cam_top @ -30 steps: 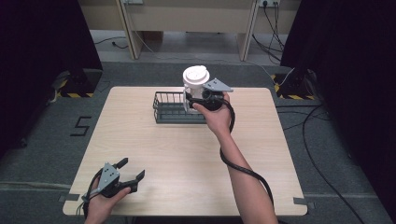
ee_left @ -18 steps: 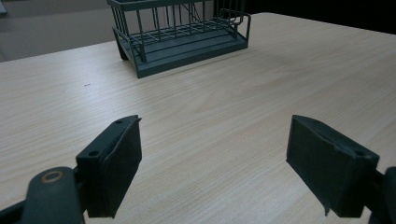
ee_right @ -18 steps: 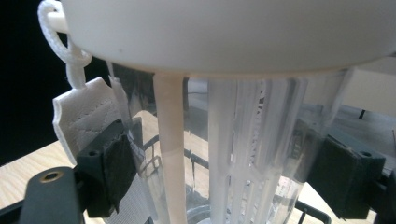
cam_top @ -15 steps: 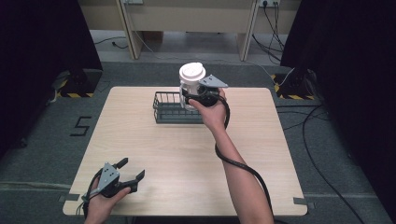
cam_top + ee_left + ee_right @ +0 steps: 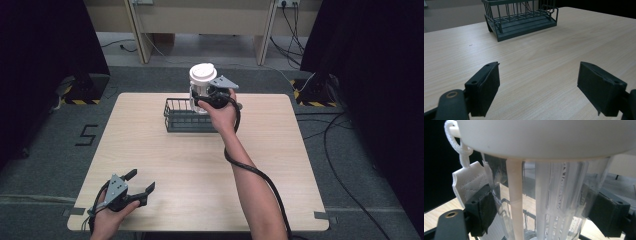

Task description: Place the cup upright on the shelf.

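A clear ribbed bottle [image 5: 200,91] with a white lid [image 5: 203,73] hangs upright over the right end of a dark wire basket [image 5: 176,116] at the table's far middle. My right gripper [image 5: 204,96] is shut on the bottle's body below the lid. In the right gripper view both pads [image 5: 482,208] press the clear bottle [image 5: 554,195], which has a white straw inside and a white cord with a tag at its left. My left gripper [image 5: 139,181] rests open near the table's front left corner; in the left gripper view the basket [image 5: 521,18] stands far ahead of it.
The light wooden table [image 5: 280,150] has bare room across its middle and right. Dark curtains flank both sides. Cables run over the floor at the right, and desk legs stand behind the table.
The right gripper has carried the bottle a little to the left and slightly up, over the basket's right end. The left gripper has stayed where it was.
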`<move>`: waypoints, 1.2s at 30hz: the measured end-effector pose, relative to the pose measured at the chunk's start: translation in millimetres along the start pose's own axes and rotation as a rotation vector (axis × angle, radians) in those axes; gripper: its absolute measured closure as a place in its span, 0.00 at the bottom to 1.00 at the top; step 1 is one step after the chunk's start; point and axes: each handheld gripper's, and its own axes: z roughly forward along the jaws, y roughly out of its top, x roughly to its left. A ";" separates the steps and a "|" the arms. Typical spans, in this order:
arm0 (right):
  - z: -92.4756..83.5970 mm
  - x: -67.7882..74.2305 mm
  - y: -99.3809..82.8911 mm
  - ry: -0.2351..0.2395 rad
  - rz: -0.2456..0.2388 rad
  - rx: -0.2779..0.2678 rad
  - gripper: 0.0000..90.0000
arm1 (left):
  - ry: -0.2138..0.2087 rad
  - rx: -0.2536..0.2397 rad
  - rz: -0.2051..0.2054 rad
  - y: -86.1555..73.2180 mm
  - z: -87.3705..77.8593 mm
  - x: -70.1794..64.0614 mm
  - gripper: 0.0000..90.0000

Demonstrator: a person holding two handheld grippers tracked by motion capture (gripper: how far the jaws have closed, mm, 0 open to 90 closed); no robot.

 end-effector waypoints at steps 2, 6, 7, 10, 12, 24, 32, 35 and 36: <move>3.7 -0.7 0.1 -0.005 0.002 0.005 0.20 | 0.000 -0.001 -0.002 -0.1 0.1 0.0 0.19; 11.1 -2.7 0.3 -0.016 0.008 0.012 0.20 | 0.000 0.000 -0.001 -0.1 0.0 0.1 0.19; 13.2 -3.5 0.5 -0.020 0.009 0.014 0.20 | 0.001 0.000 -0.001 -0.1 -0.1 0.1 0.20; 17.4 -4.6 0.4 -0.027 0.012 0.019 0.20 | 0.000 0.000 -0.001 -0.2 0.1 0.1 0.19; 19.7 -5.1 -0.4 -0.029 0.019 0.022 0.20 | -0.001 0.000 -0.001 -0.1 0.1 0.1 0.19; 31.7 -7.2 -15.4 -0.055 0.034 0.055 0.19 | -0.004 0.001 -0.001 -0.1 0.2 -0.1 0.20; 37.1 -8.4 -25.2 -0.067 0.032 0.083 0.19 | -0.007 0.001 0.001 -0.1 0.2 -0.1 0.20; 38.8 -8.9 -29.3 -0.068 0.035 0.093 0.19 | -0.007 0.000 0.000 0.0 0.2 -0.2 0.20; 39.1 -8.8 -30.3 -0.070 0.038 0.097 0.19 | -0.006 -0.001 -0.001 0.0 0.1 -0.2 0.20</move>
